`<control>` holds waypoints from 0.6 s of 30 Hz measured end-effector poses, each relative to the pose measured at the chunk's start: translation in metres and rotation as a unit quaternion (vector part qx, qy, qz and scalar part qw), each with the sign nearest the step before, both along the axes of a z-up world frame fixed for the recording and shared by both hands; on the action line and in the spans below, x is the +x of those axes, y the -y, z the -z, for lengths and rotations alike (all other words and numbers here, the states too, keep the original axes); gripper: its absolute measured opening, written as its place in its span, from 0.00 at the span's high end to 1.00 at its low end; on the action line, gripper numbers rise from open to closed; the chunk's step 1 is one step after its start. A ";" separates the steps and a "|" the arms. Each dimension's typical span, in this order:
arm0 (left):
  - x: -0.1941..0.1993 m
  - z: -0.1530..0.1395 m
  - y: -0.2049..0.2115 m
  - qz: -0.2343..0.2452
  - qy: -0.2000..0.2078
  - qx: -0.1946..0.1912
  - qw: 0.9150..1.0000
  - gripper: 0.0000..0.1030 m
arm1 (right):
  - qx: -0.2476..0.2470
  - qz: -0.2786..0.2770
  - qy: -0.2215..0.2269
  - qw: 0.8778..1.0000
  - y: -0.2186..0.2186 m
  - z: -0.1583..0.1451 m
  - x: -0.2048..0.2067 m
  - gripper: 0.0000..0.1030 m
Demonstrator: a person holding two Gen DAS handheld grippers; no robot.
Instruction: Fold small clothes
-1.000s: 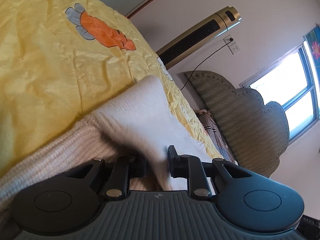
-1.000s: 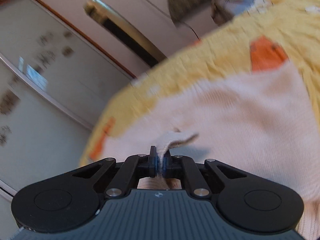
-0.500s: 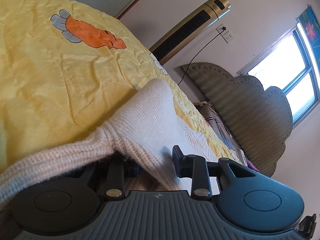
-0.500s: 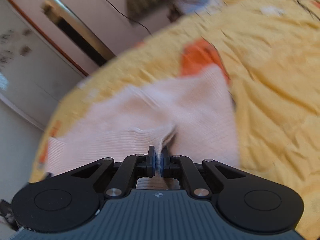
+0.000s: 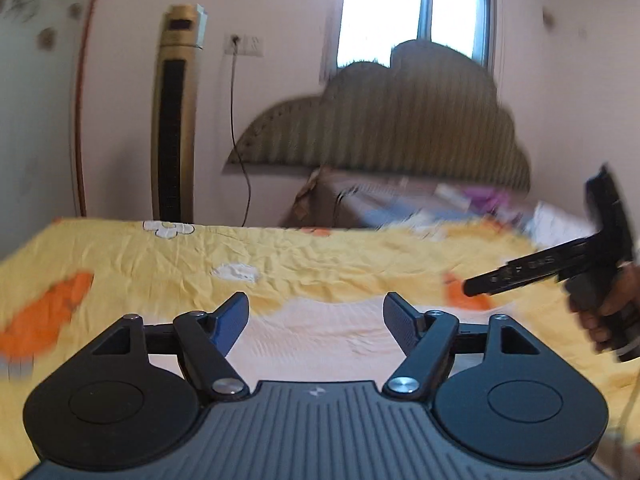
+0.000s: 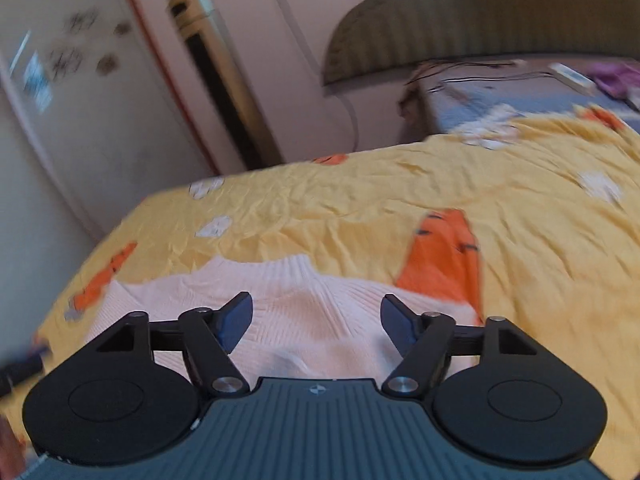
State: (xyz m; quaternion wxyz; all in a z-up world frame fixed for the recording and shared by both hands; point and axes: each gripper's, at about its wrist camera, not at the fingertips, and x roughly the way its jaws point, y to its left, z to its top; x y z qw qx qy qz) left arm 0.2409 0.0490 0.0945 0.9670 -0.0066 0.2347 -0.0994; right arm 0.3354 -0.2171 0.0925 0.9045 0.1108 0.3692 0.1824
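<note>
The knit sweater (image 6: 304,312), pale cream with a ribbed turtleneck collar, is the thing you are folding, and it lies flat on the bed just ahead of both tools; going from big to small, the bed's yellow carrot-print sheet (image 6: 520,208) fills most of both views, wrinkled all over, with the striped scalloped headboard (image 5: 400,120) and the gold tower fan (image 5: 176,112) against the wall behind it. The sweater spreads under your right hand-held gripper (image 6: 316,316), collar pointing away from you, one shoulder edge touching an orange carrot patch (image 6: 444,256). That tool's jaws stand wide apart with nothing between them. Your left hand-held gripper (image 5: 316,316) is likewise released and empty, hovering above the near part of the fabric, and in its view the right tool shows off to the side in your hand (image 5: 608,312). Both views are smeared by motion, so I cannot tell how neat the fold lines are. The risks from here, as I judge them: the loose knit may bunch or stretch if you pinch only one layer; a low pass could catch the wrinkled sheet along with the hem and drag both; and closing on the thick collar may let it slip out mid-fold.
</note>
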 end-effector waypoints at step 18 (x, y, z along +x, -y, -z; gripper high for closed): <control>0.139 0.074 0.040 0.081 -0.095 0.138 0.983 0.93 | -0.059 -0.146 -0.042 0.987 -0.076 0.059 0.115 0.86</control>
